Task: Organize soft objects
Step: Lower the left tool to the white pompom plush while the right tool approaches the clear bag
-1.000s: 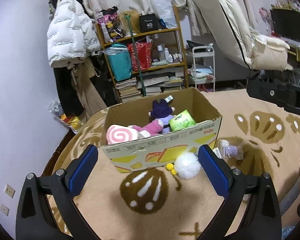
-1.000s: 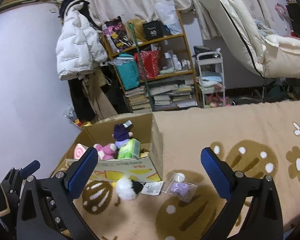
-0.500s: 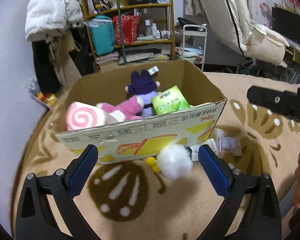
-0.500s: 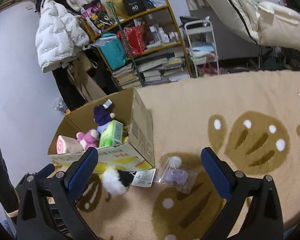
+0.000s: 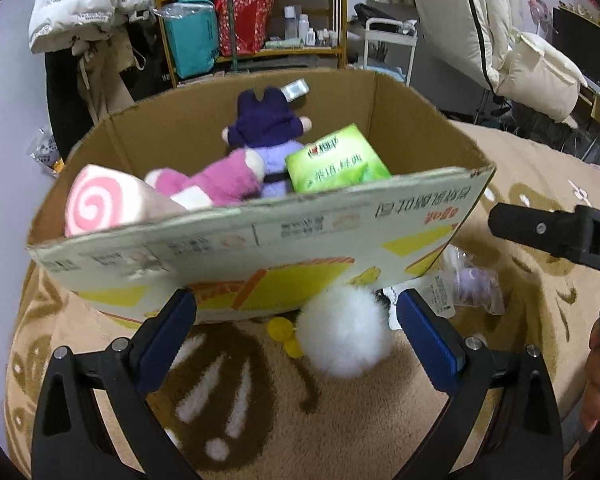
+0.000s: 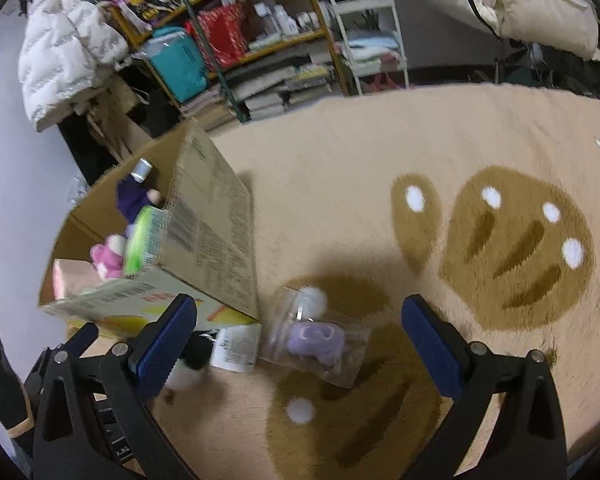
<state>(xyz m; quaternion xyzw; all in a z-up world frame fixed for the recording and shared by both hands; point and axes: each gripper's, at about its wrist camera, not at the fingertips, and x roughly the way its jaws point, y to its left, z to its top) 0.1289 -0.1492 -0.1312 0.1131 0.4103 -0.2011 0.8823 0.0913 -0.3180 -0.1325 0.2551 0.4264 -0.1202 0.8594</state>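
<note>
The left hand-held gripper [image 5: 296, 312] is held wide apart and empty, low over the beige carpet with brown paw prints [image 5: 228, 396]. Between its blue-padded fingers [image 5: 168, 336], a fluffy white pompom toy with small yellow balls [image 5: 344, 328] is seen lying on the carpet, just against the front wall of the open cardboard box [image 5: 260, 248]. Inside the box, a pink spiral-patterned roll plush [image 5: 100, 204], a pink plush toy [image 5: 216, 184], a dark purple plush doll [image 5: 268, 128] and a green tissue pack [image 5: 336, 164] are gathered. The right hand-held gripper [image 6: 300, 332] is likewise spread wide and empty, and a small lilac plush sealed in a clear plastic bag [image 6: 320, 340] is framed between its fingers, beside the box corner.
</note>
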